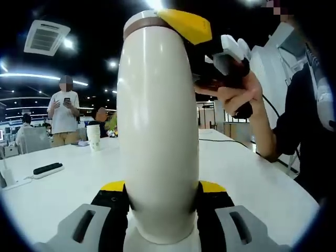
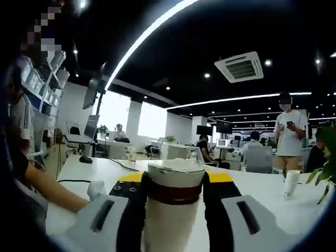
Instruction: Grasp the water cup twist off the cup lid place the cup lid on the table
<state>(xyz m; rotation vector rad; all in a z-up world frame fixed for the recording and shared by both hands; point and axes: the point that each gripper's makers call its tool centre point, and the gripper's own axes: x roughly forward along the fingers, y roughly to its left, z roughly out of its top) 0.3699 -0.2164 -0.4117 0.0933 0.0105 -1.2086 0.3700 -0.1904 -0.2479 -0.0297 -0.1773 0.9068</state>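
1. Standing upright between the left gripper (image 1: 160,197) jaws, the water cup (image 1: 157,131) is clamped low on its cream body, over the white table (image 1: 63,194).
2. The cup lid (image 2: 176,181), with its dark band, is gripped at the top by the right gripper (image 2: 173,202); in the left gripper view a yellow-tipped jaw is seen on the lid rim (image 1: 152,21).
3. The body is judged rigid, smooth and slippery, likely insulated with some weight; firm squeeze is tolerated.
4. Hold is best kept low on the body and around the lid band for twisting.
5. A paper cup (image 1: 94,137), a black remote-like item (image 1: 48,169) and people behind are seen well apart.
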